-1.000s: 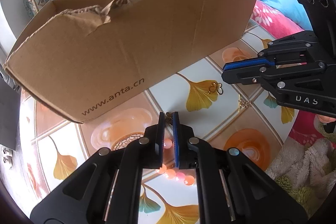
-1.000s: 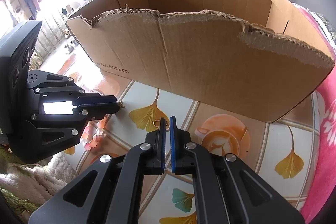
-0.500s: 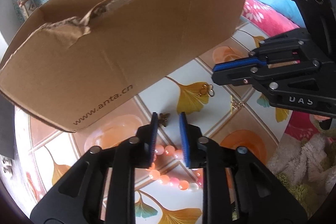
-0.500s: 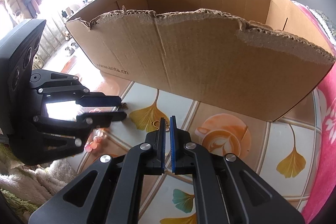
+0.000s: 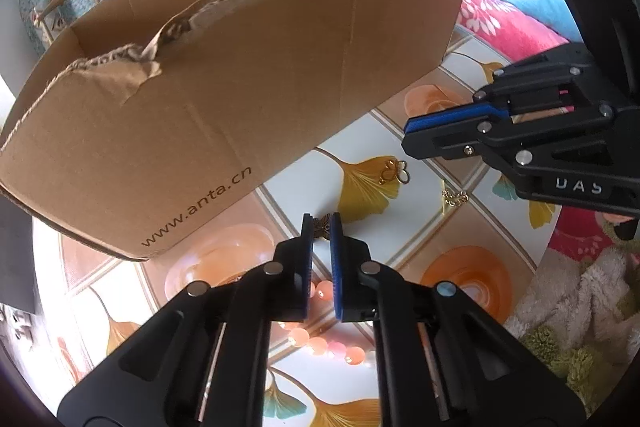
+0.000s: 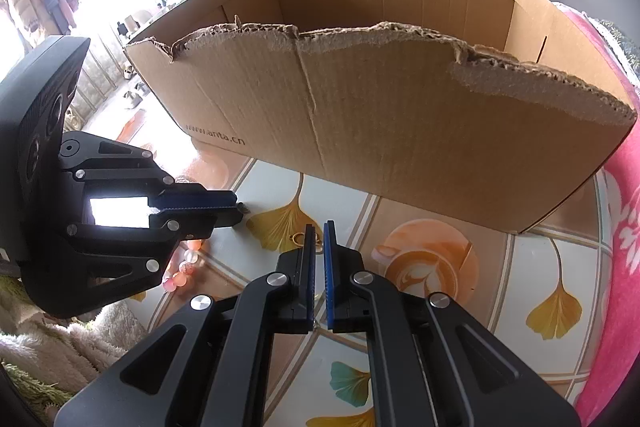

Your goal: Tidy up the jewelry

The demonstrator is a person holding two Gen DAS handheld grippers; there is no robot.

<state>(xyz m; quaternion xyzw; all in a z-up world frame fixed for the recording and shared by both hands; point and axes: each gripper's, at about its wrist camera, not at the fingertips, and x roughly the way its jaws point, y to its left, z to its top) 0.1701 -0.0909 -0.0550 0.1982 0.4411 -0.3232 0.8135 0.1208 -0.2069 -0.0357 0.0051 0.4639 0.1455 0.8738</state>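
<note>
On the patterned tabletop [image 5: 400, 227] before the cardboard box [image 5: 224, 99], a small bronze charm [image 5: 321, 225] is pinched by the left gripper [image 5: 321, 227], just closed on it, right gripper [image 6: 318, 239] closed, nothing seen held.

cardboard box [image 5: 224, 115]: brown corrugated paper, matt; the torn top edge is rough and shows the flutes.
worktop [image 5: 404, 227]: smooth glossy cover with printed ginkgo leaves, it reflects the light.
left gripper [image 5: 321, 227]: matt black plastic, silver metal pins, blue ribbed pads.
right gripper [image 6: 318, 239]: the same matt black plastic and blue pads.
bead bracelet [image 5: 328, 343]: shiny pink and orange beads.
gold clasp [image 5: 394, 171]: bright polished metal.
blanket [image 5: 580, 311]: fluffy cloth, rough pile.
</note>
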